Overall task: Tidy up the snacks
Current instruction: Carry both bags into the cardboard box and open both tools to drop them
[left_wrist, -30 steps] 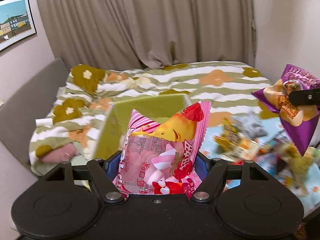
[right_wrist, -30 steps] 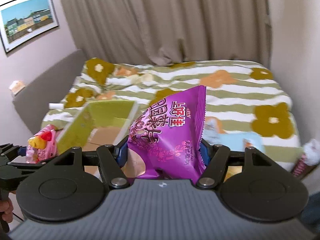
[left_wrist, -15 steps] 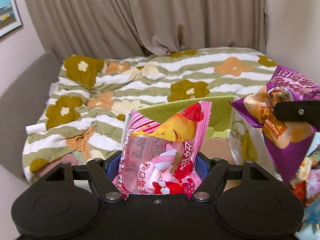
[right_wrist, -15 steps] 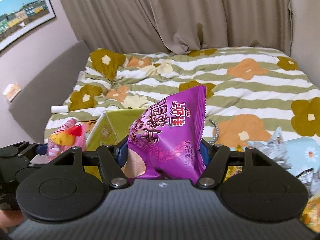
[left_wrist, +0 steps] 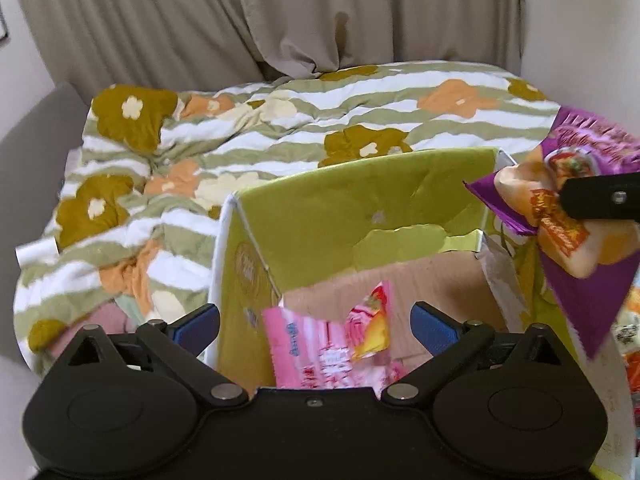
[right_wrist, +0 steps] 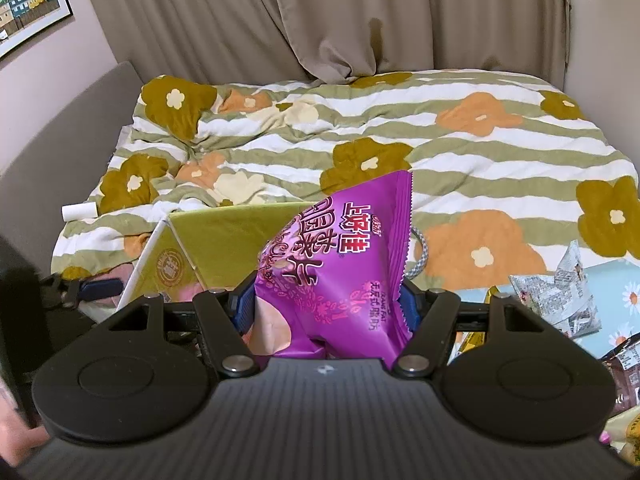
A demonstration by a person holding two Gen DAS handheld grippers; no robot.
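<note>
At lower centre of the left wrist view, your left gripper (left_wrist: 315,322) stands spread wide above the green box (left_wrist: 360,208), the pink snack packet (left_wrist: 328,344) loose inside. Your right gripper (right_wrist: 326,304) clamps the purple chip bag (right_wrist: 344,264) at frame centre, over the flowered bed (right_wrist: 460,128).

The lower part of the pink snack bag (left_wrist: 328,344) drops out of sight behind the left gripper's (left_wrist: 316,320) black body, and its print is smeared by blur. The green box's (left_wrist: 360,208) floor is mostly covered. The purple chip bag (right_wrist: 340,272) hides the box's right half in the right wrist view. Loose packets (right_wrist: 560,292) at the right edge are cut off, their labels unreadable. The framed picture (right_wrist: 28,0) is cropped at the corner.
</note>
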